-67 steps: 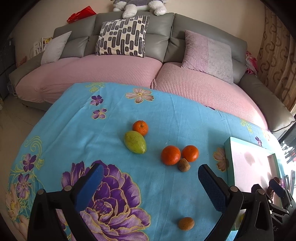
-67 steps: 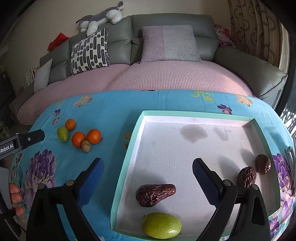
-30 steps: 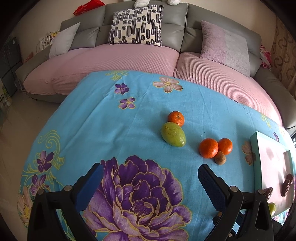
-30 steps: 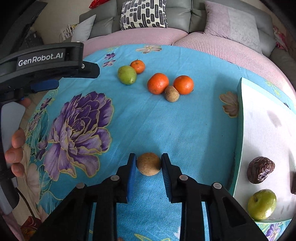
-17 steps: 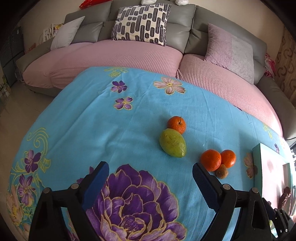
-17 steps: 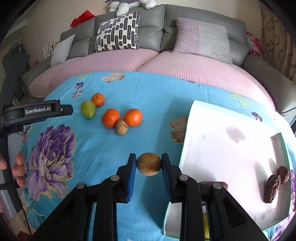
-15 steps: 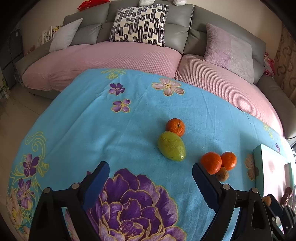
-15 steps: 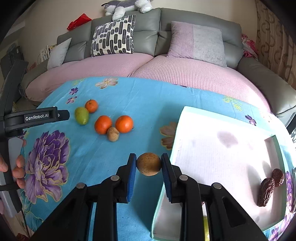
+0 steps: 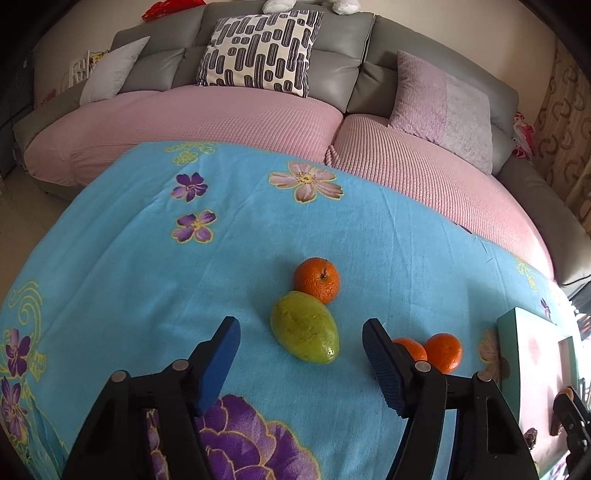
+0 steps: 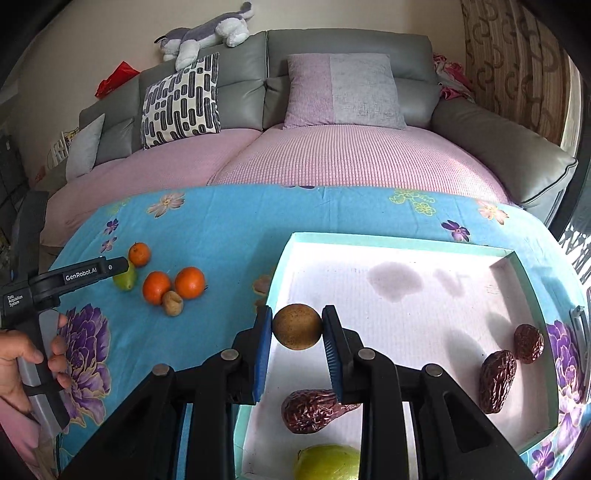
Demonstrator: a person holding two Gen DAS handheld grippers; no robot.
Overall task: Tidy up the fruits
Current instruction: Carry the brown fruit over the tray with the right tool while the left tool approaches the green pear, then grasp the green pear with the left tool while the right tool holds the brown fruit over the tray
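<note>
The right tool point(image 10: 297, 332) has its blue ribbed pads closed on a round brown fruit point(image 10: 296, 326) with a dull, finely speckled skin, held above the near left edge of the tray point(image 10: 399, 242). The tray is a shallow rectangle with a mint-green rim and a white, faintly stained floor. In it lie three dark, glossy, wrinkled fruits: one pear-shaped point(image 10: 314, 410) just below the tool, two point(image 10: 496, 380) point(image 10: 529, 343) touching each other near the right wall. A smooth green fruit point(image 10: 328, 466) sits at the near edge.

The left tool point(image 9: 301, 365) is spread wide and holds nothing; its pads sit either side of a mango point(image 9: 304, 332), green, smooth and oval, without touching it. A small orange point(image 9: 317, 279) with a dimpled skin and a stem scar touches the mango's far side. Two more oranges point(image 9: 443, 351) point(image 9: 410, 349) lie side by side to the right, one partly behind the right pad. In the right view a knobbly tan fruit point(image 10: 173, 302) rests against that pair, and a hand point(image 10: 18, 365) grips the left tool's handle.

The bench point(image 9: 147, 266) is covered in a soft turquoise cloth printed with purple and pink flowers. Behind it stands a curved grey leather sofa point(image 9: 332, 74) with pink waffle-knit seat covers, a black-and-white patterned cushion point(image 9: 258, 51), a mauve one point(image 9: 443, 107) and a pale grey one point(image 9: 114, 70). A plush toy point(image 10: 207, 29) lies along the sofa's back, and a brown patterned curtain point(image 10: 517, 66) hangs at the right.
</note>
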